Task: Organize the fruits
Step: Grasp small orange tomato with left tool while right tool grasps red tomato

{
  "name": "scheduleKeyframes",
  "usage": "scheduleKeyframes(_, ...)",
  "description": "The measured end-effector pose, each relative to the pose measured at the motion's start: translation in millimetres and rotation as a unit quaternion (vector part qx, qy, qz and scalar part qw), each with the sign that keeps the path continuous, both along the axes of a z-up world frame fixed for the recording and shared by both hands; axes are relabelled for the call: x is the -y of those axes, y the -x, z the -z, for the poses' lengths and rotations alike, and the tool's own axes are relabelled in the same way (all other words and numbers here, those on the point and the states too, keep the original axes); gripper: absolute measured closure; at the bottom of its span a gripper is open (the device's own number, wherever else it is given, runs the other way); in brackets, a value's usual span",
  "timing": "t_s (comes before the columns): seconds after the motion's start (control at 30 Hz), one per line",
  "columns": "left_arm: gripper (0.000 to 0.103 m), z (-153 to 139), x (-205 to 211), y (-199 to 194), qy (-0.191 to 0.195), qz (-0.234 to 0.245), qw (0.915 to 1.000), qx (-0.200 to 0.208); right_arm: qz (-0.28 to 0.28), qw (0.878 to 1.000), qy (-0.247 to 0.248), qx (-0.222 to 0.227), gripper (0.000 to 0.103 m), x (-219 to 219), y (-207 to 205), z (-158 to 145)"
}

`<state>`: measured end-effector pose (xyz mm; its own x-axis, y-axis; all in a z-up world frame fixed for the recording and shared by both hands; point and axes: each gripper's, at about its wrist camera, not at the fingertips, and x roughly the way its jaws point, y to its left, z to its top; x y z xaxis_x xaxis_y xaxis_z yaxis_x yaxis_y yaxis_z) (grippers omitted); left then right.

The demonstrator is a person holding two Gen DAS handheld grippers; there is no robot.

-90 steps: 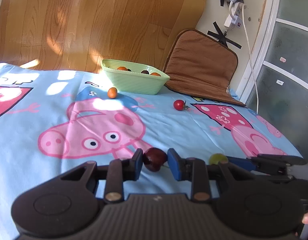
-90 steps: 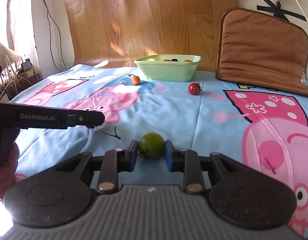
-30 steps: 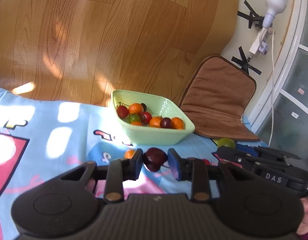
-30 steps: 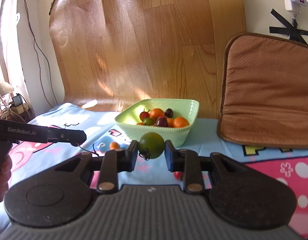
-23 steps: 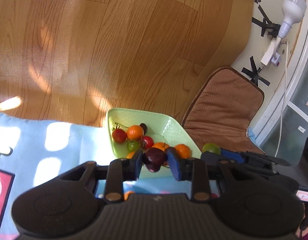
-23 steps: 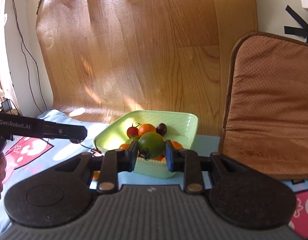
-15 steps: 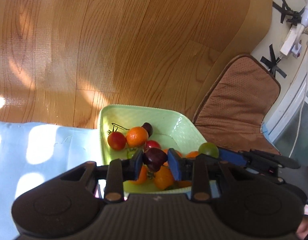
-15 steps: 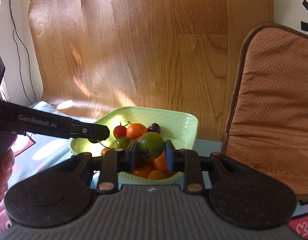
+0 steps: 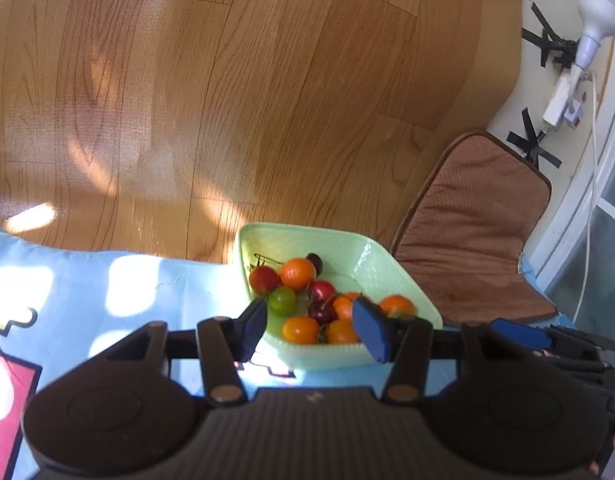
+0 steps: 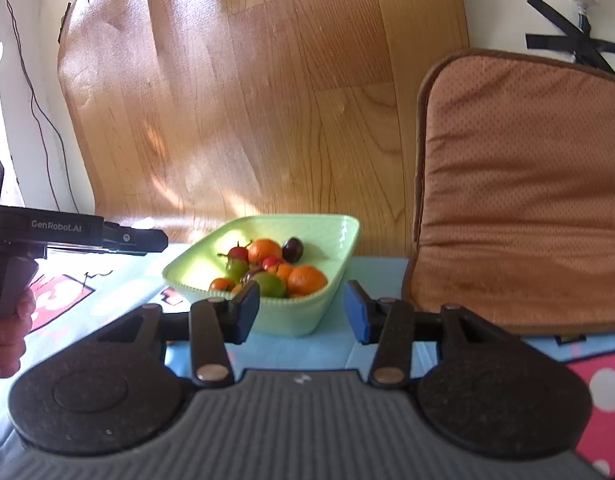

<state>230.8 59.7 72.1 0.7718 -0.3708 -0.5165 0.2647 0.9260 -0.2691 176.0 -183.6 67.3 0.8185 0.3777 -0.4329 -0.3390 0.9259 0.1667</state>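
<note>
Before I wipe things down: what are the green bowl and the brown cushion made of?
Green bowl: probably plastic or glazed ceramic, given its smooth pale-green gloss and beaded rim. Brown cushion: fabric, matte with a dotted weave and a sewn edge.

Both views bright, daylight. We see hard sun patches on the blue cloth (image 9: 87,280) at left and soft warm blotches on the wood-grain sheet (image 9: 227,100); strong glare streak on its upper part in the right wrist view. Bowl (image 10: 331,232) interior is sunlit on its left side, fruit colours read clean. Foreground gripper bodies are dark, near silhouette. Heavy fisheye bending at the edges, dark vignette in the left view's top corners. Slight softness overall, mild blur on the cushion (image 10: 527,184).
</note>
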Motion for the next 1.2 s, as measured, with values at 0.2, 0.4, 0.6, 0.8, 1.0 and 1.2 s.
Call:
scheduleKeyframes(0.2, 0.055, 29, 15, 8, -0.038, 0.005, 0.9989, -0.027, -0.008, 0.998, 0.024, -0.049, 0.054, -5, 17, 30)
scheduleKeyframes(0.4, 0.068, 49, 27, 4, -0.068, -0.004, 0.9968, -0.043, -0.020, 0.996, 0.036, -0.073, 0.057, -15, 6, 41)
scheduleKeyframes(0.6, 0.082, 50, 20, 19, -0.058, -0.006, 0.9969, -0.053, -0.008, 0.996, 0.022, -0.083, 0.076, -16, 18, 41)
scheduleKeyframes(0.8, 0.082, 46, 13, 84, -0.051, 0.005, 0.9980, -0.038, -0.041, 0.996, 0.022, -0.075, 0.075, -40, 70, 41)
scheduleKeyframes(1.0, 0.082, 51, 4, 156, -0.044, 0.008, 0.9985, -0.031, -0.070, 0.996, 0.028, -0.058, 0.075, -61, 130, 42)
scheduleKeyframes(1.2, 0.082, 48, -3, 200, -0.009, 0.007, 0.9996, -0.027, -0.077, 0.995, 0.030, -0.057, 0.075, -68, 162, 42)
